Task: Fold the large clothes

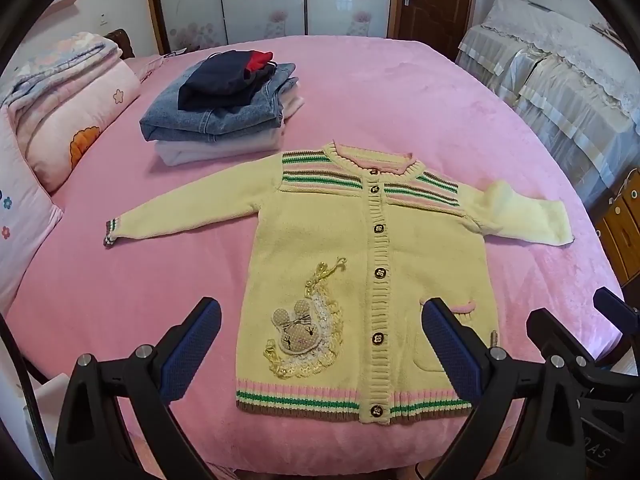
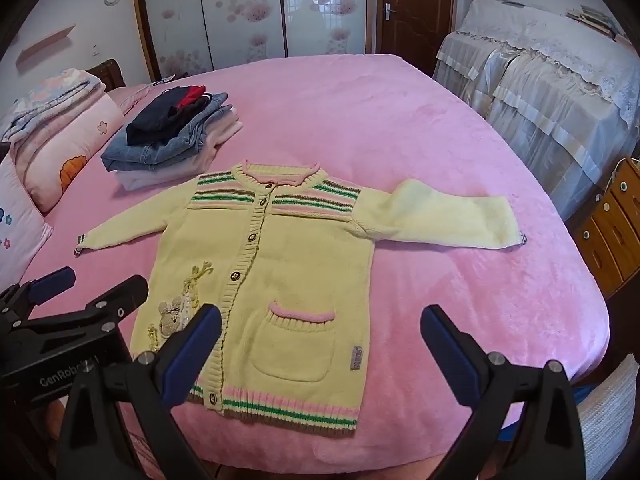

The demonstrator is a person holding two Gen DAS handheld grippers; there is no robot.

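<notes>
A yellow knit cardigan (image 1: 320, 240) with green, pink and brown stripes lies flat, buttoned and face up on the pink bed (image 1: 400, 92), both sleeves spread out. It also shows in the right wrist view (image 2: 288, 264). My left gripper (image 1: 320, 344) is open and empty, held above the hem near the rabbit patch (image 1: 298, 334). My right gripper (image 2: 320, 348) is open and empty above the pocket (image 2: 298, 340) at the hem's right side. The right gripper's fingers (image 1: 560, 332) show at the left view's right edge.
A stack of folded clothes (image 1: 224, 112) with jeans and a dark garment sits behind the cardigan's left sleeve. Folded quilts and pillows (image 1: 68, 104) lie at the left. A covered sofa (image 2: 552, 92) and wooden drawers (image 2: 612, 224) stand right of the bed.
</notes>
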